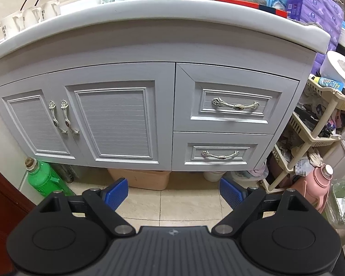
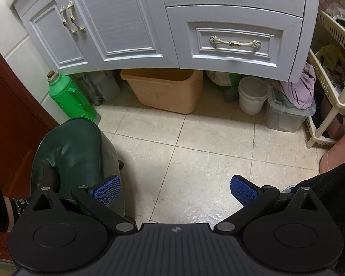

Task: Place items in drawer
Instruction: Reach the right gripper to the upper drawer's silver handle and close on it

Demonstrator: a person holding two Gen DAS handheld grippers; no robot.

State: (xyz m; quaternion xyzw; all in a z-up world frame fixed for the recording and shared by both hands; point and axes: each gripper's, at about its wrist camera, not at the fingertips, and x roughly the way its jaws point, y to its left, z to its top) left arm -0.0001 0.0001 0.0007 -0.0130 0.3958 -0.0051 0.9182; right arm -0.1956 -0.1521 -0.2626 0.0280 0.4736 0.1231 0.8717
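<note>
Grey upper drawer (image 1: 234,99) shut; left claw (image 1: 173,192) and right claw (image 2: 175,191) both apart, empty. Approach its handle (image 1: 235,106) squarely, pull straight.

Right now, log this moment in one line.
stage: start | left gripper: open, empty | right gripper: open, empty | upper drawer: shut | lower drawer: shut

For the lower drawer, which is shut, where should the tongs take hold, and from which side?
Grip the lower drawer's handle at its middle bar, coming straight at the drawer front. The bar runs horizontally and appears to stand off the panel, so one finger would go above and one below. Both the right tongs and left tongs are open and empty.
</note>
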